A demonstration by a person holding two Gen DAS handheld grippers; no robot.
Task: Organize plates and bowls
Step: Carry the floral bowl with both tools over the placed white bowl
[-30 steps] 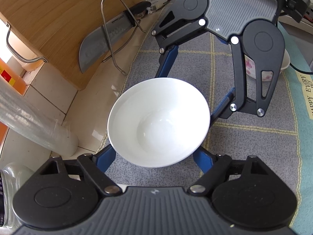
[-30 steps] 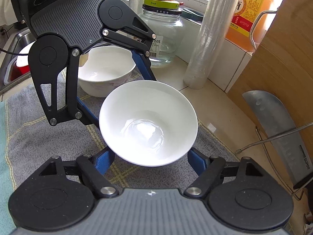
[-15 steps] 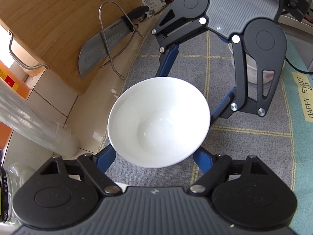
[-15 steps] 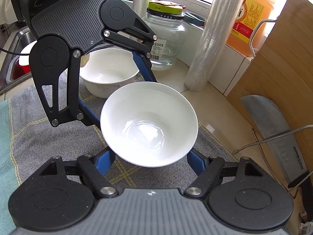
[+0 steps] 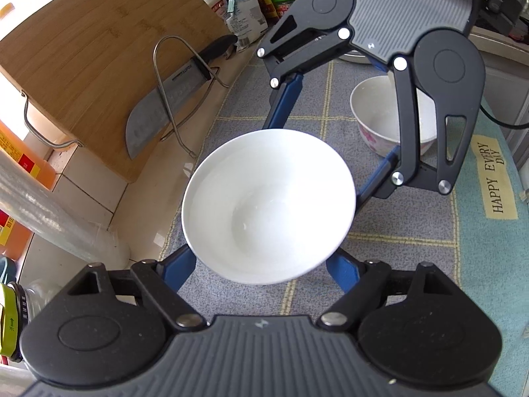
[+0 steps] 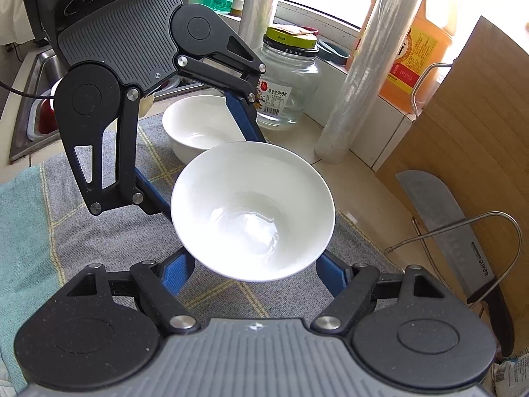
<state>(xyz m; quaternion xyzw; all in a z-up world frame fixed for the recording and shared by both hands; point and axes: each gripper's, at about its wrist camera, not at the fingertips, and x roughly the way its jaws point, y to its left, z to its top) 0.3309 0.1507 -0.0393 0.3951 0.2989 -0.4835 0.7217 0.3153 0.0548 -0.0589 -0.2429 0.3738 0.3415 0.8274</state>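
Left wrist view: left claw [image 5: 264,266] cradling white bowl [image 5: 268,206] between blue fingers, above grey checked towel [image 5: 390,248]; right claw [image 5: 327,132] bracing opposite rim; flowered bowl [image 5: 373,125] sitting beyond.

Right wrist view: right claw [image 6: 254,269] gripping same white bowl [image 6: 253,210]; second white bowl [image 6: 195,127] standing behind, near glass jar [image 6: 287,86].

bowl [image 5: 268,206] between left gripper [image 5: 261,266] and right gripper [image 5: 330,135], over mat [image 5: 390,251] | second bowl [image 5: 383,122] on mat beyond bowl, right | knife [image 5: 165,106] in rack [image 5: 175,76] left of bowl, against cutting board [image 5: 99,53] | jar [image 6: 287,82] behind bowl
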